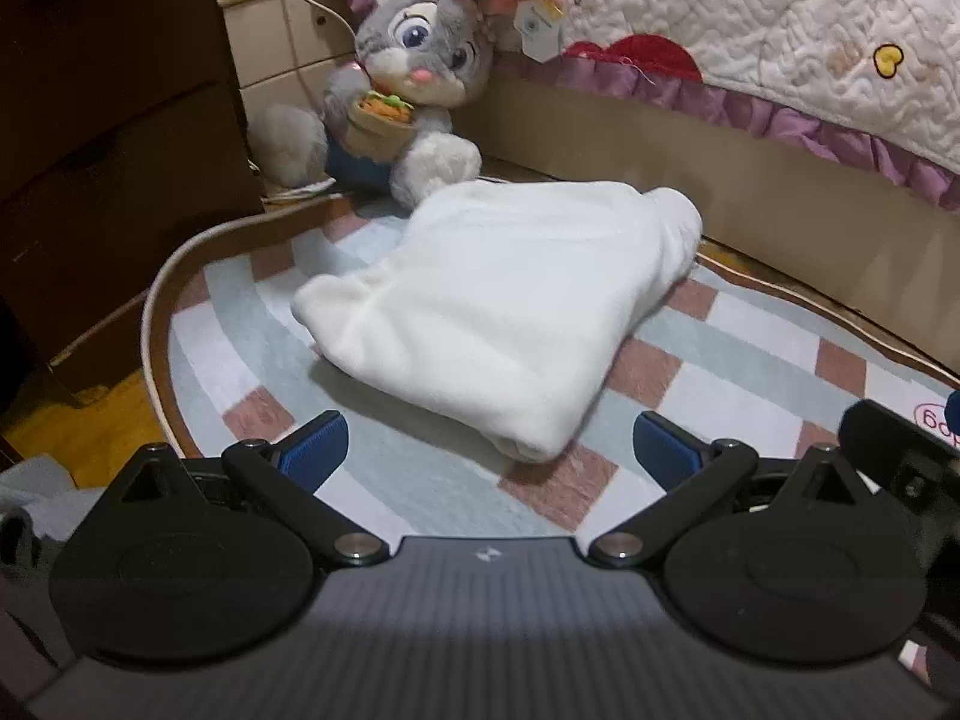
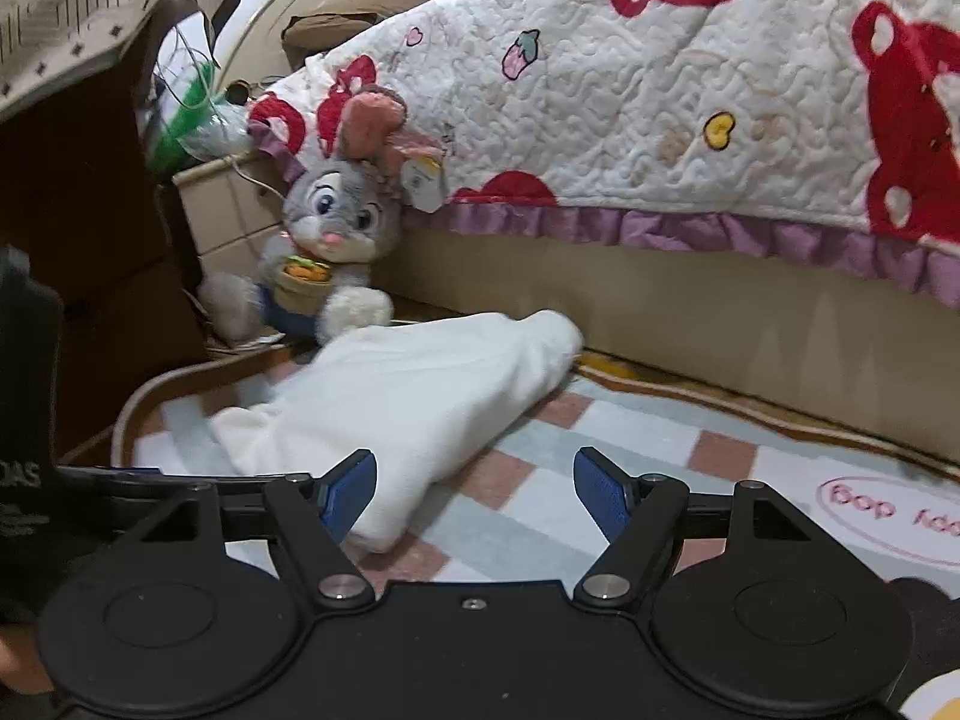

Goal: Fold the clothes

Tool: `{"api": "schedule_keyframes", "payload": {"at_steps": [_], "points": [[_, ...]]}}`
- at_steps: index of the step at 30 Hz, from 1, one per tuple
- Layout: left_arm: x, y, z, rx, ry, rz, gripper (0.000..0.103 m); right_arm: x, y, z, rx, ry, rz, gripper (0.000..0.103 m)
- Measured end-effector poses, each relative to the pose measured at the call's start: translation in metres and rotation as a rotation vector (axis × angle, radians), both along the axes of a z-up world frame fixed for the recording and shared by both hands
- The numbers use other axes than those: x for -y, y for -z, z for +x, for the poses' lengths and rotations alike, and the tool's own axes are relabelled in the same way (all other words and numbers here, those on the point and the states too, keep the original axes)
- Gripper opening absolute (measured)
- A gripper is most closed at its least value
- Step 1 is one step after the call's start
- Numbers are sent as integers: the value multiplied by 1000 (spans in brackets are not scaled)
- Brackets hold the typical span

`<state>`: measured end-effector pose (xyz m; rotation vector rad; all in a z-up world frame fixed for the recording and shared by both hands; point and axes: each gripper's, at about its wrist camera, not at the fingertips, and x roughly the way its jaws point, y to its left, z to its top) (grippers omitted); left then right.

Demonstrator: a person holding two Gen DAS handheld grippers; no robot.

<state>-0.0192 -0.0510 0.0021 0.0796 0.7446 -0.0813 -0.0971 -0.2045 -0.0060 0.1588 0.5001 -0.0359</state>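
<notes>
A: Where's your garment?
B: The folded white garment (image 1: 504,312) lies on your checkered rug (image 1: 708,384), beside the bed (image 2: 660,300) and plush rabbit (image 1: 402,90).
A: Your tongs?
B: Left tongs (image 1: 489,450) and right tongs (image 2: 474,495) both gape, gripping nothing.

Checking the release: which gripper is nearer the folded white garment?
Right gripper: its left finger overlaps the folded white garment edge. Left gripper hangs just short. Both open.

Bare rug at the claws, clutter beyond

Ahead of the left gripper (image 1: 489,447) lies the folded white garment (image 1: 510,312); plush rabbit (image 1: 402,90) and bed frame (image 1: 690,168) block farther on.
</notes>
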Motion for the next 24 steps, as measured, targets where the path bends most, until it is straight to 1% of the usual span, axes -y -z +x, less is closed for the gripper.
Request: {"api": "schedule_keyframes", "payload": {"at_steps": [2, 6, 8, 12, 18, 24], "points": [[1, 1, 0, -7, 2, 8, 103, -2, 3, 1, 1, 12, -9, 77], [3, 3, 3, 9, -12, 37, 103, -2, 7, 3, 0, 8, 14, 77], [3, 7, 7, 1, -6, 41, 103, -3, 8, 3, 3, 9, 15, 77], [2, 14, 10, -26, -1, 31, 103, -5, 8, 2, 7, 9, 24, 77], [2, 13, 10, -16, -6, 43, 103, -6, 10, 1, 5, 8, 32, 77], [3, 20, 14, -47, -3, 29, 103, -5, 11, -1, 2, 33, 48, 77]]}}
